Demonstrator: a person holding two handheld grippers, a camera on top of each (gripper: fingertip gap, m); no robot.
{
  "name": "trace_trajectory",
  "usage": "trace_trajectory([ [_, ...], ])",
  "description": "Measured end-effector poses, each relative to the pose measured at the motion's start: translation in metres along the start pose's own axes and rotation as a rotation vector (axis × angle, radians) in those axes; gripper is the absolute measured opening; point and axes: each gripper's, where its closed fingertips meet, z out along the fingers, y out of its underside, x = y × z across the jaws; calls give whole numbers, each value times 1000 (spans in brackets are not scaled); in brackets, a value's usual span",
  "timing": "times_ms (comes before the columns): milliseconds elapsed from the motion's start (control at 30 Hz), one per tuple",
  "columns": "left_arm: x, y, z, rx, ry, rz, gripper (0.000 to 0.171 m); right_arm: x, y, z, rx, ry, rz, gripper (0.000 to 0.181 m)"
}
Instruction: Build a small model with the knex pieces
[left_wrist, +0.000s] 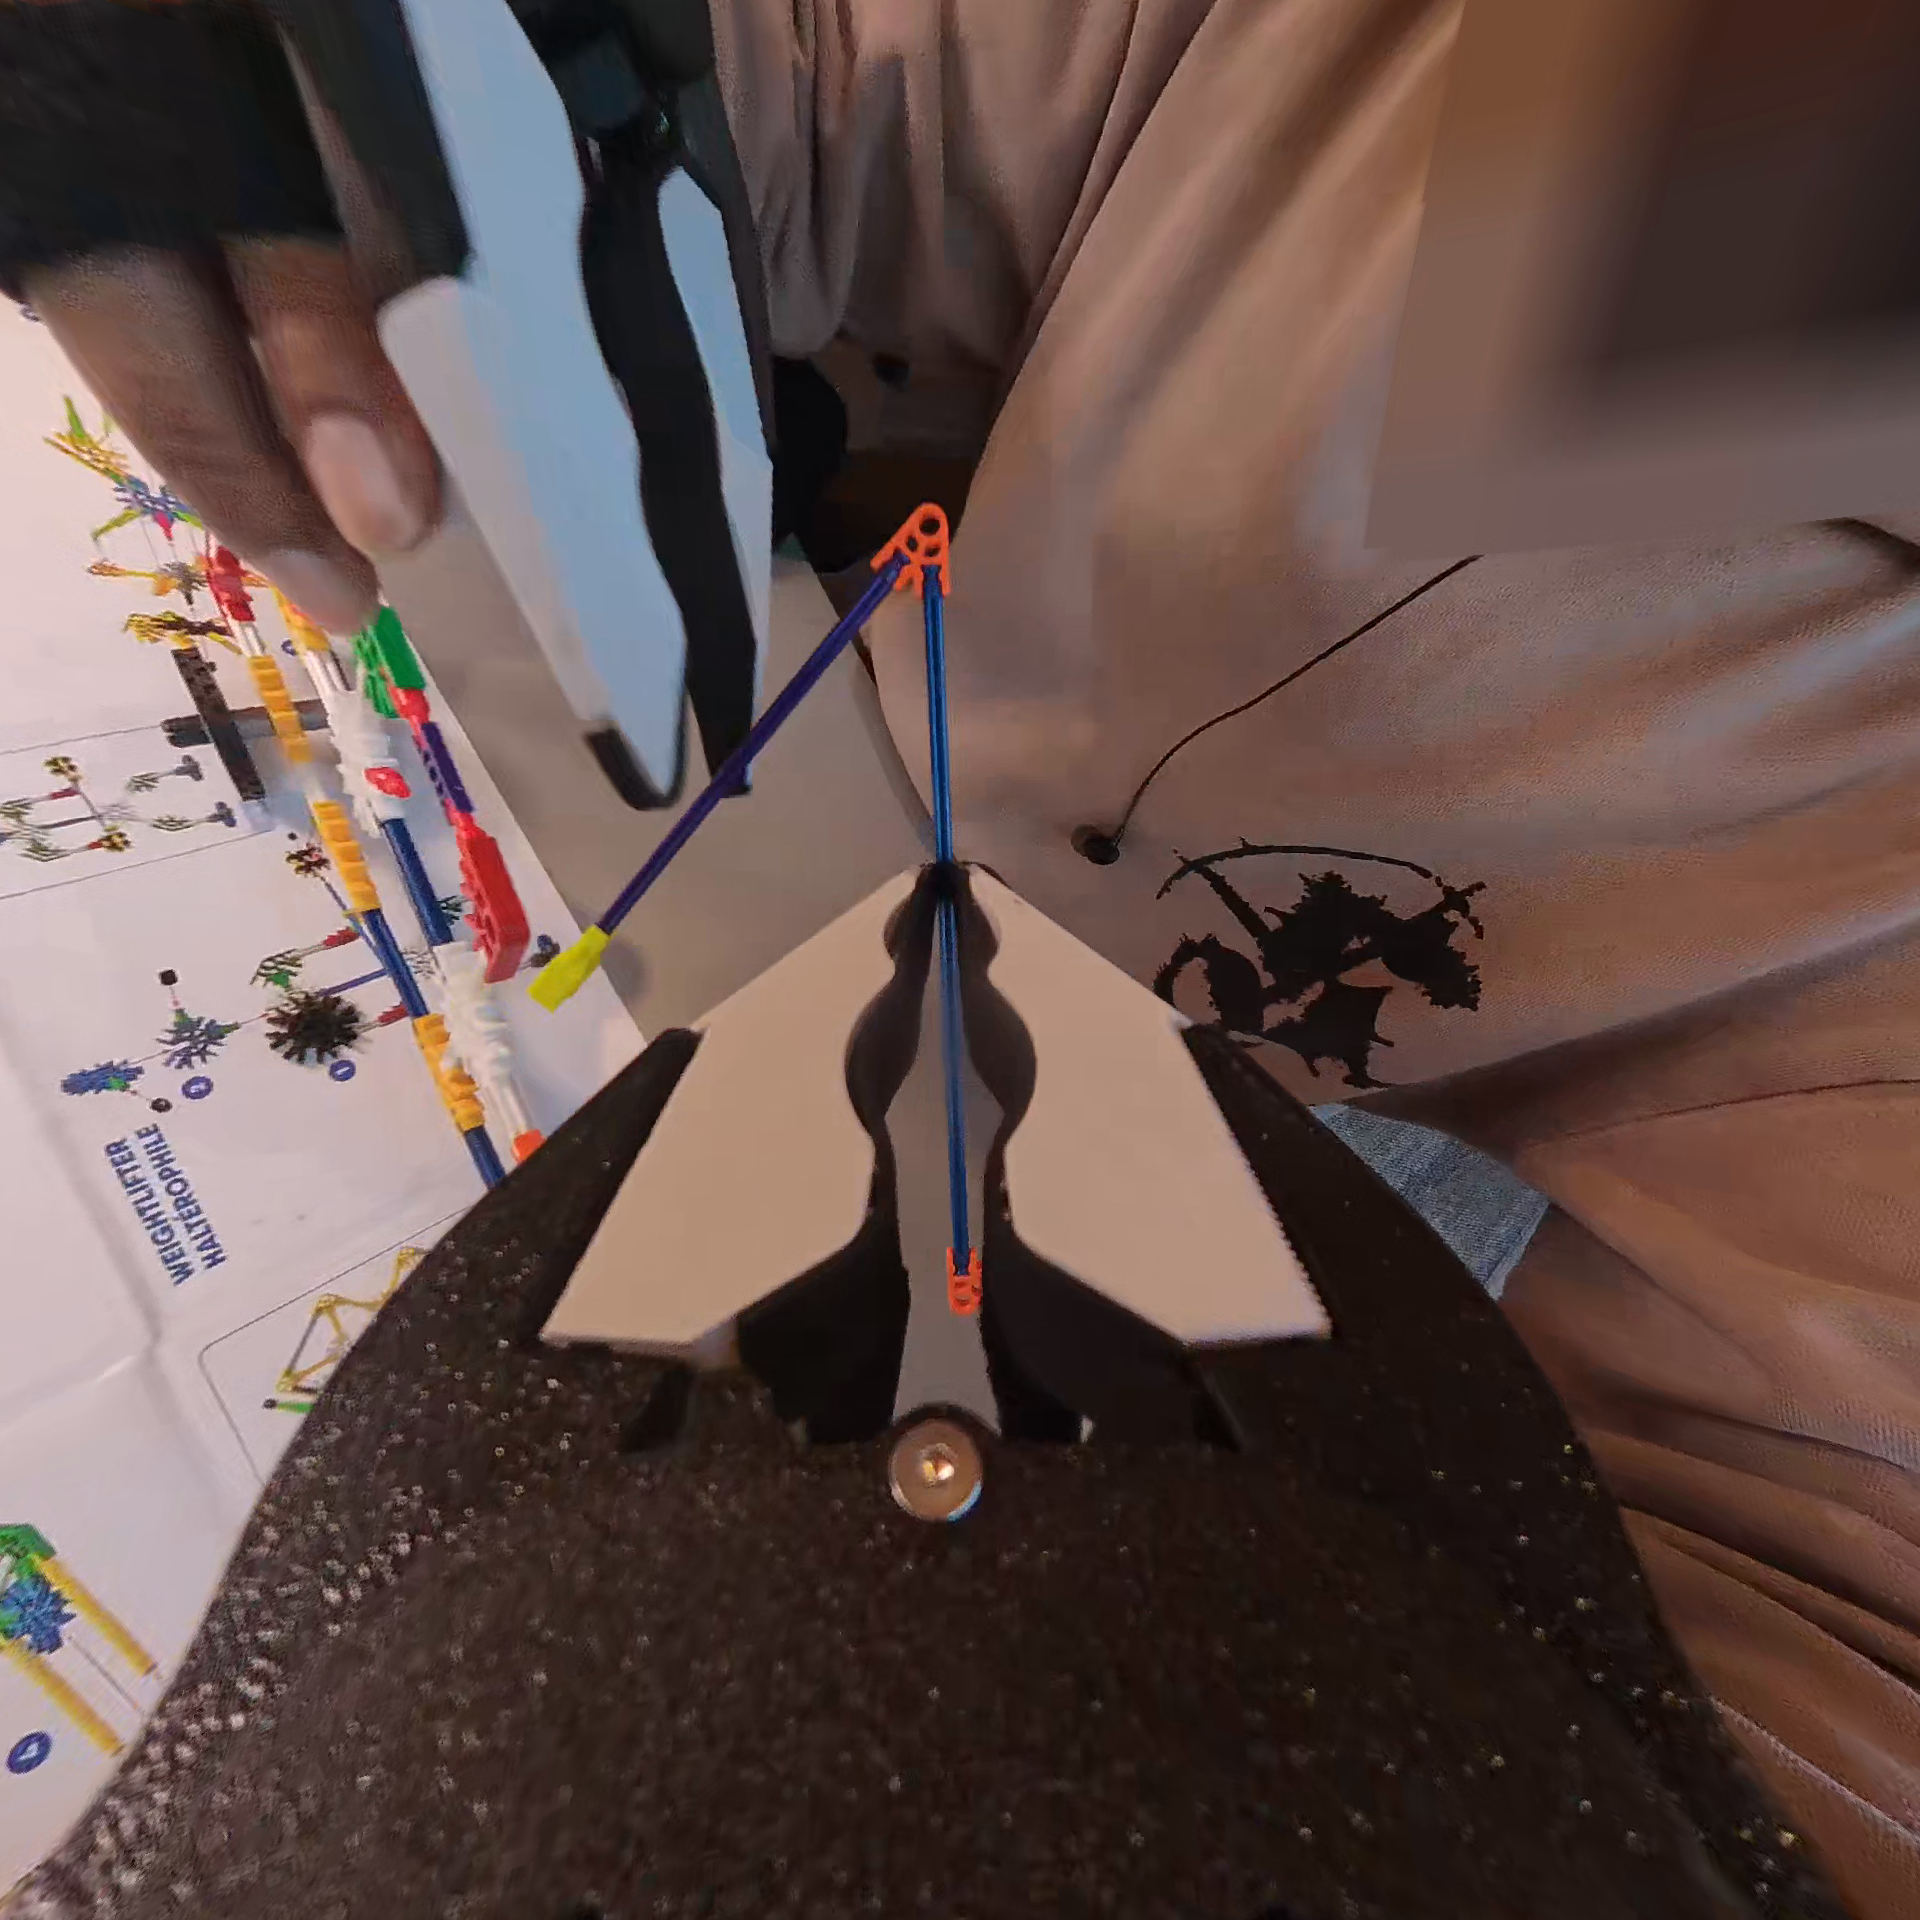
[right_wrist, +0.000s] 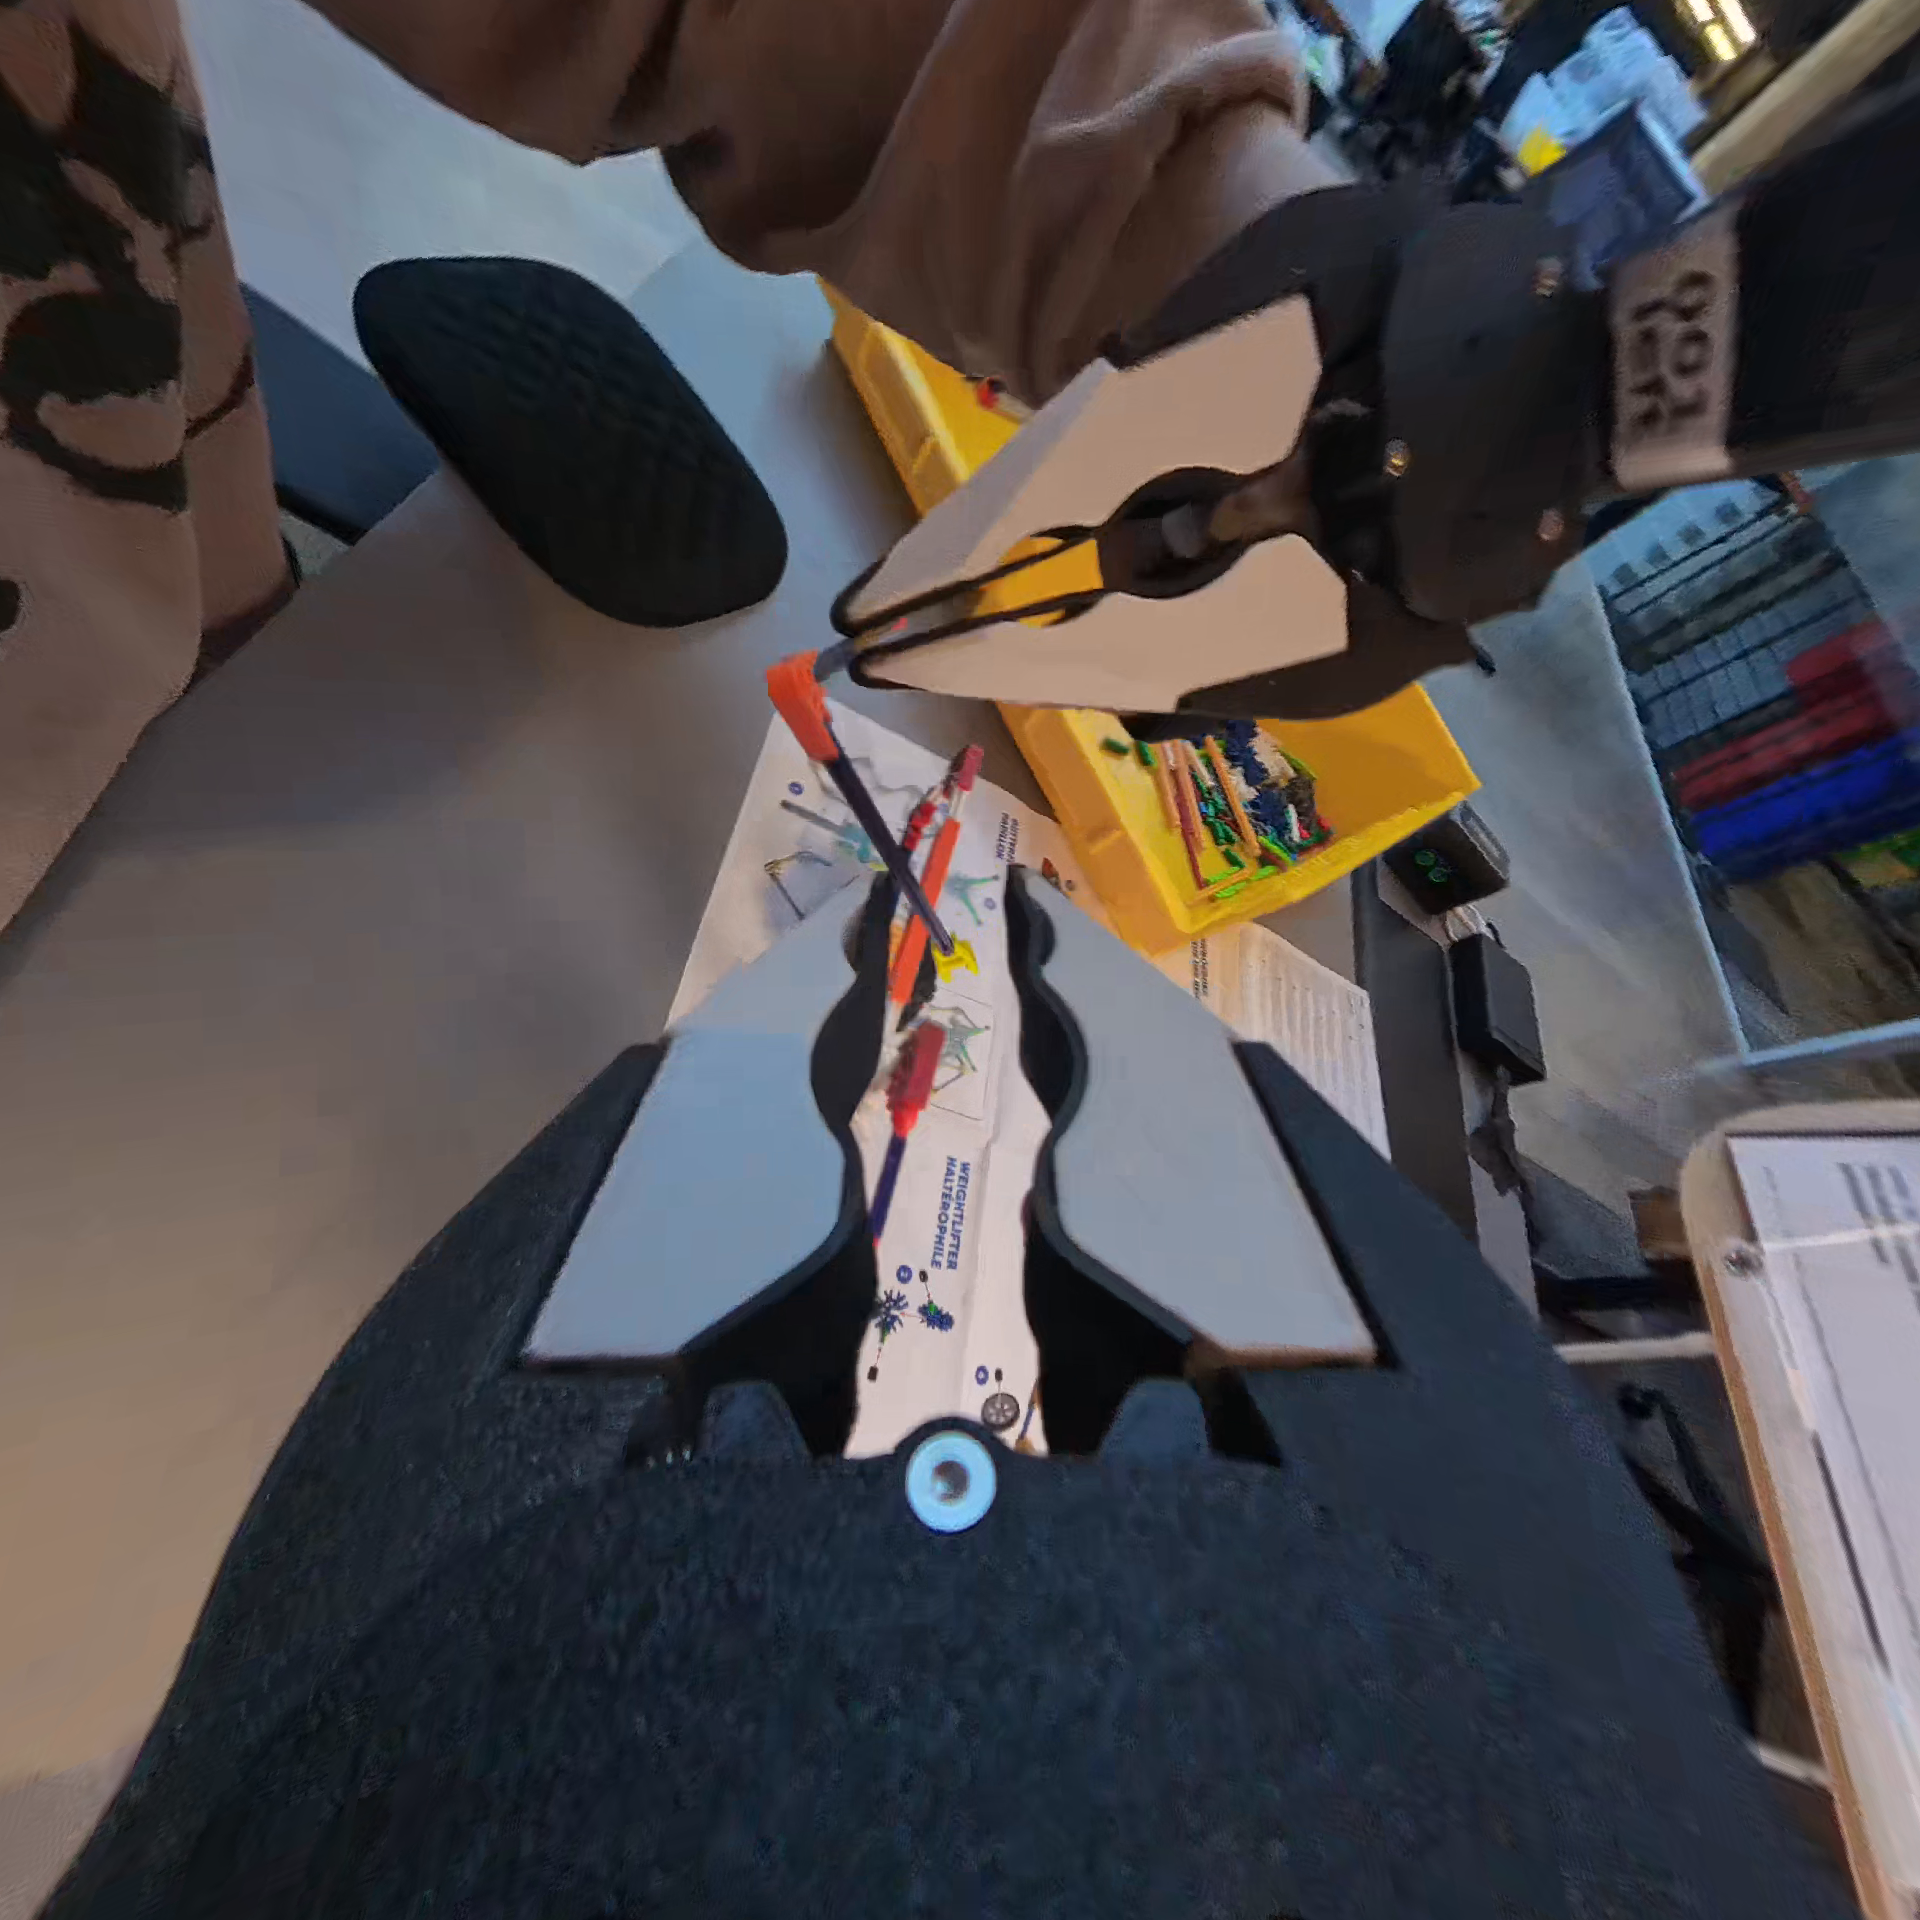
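Observation:
My left gripper (left_wrist: 945, 873) is shut on a thin blue rod (left_wrist: 940, 727) that runs between its fingers. An orange clip (left_wrist: 963, 1283) sits on the rod's near end and an orange connector (left_wrist: 920, 545) on its far end. A darker blue rod (left_wrist: 748, 758) slants from that connector down to a yellow connector (left_wrist: 566, 966). My right gripper (right_wrist: 948, 894) is open and empty. The yellow connector (right_wrist: 956, 956) shows just past its fingertips, untouched. The left gripper (right_wrist: 847, 639) and the orange connector (right_wrist: 800, 696) show above it.
A built chain of red, yellow, white and blue pieces (left_wrist: 395, 831) lies on a printed instruction sheet (left_wrist: 156, 1195) on the grey table (right_wrist: 364, 935). A yellow bin (right_wrist: 1132, 790) with loose pieces stands behind. A black oval pad (right_wrist: 561, 436) is far left. A person in a tan shirt (left_wrist: 1351, 623) is close. Left tips to right tips: about 5 centimetres.

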Motion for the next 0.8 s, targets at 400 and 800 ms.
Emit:
trace_trajectory([
  [400,-14,-37,-91,545,-400,50,19,16,-13,-18,152,-35,475,1],
  [800,-23,12,-94,763,-692,18,30,63,-10,-46,483,8,888,1],
])
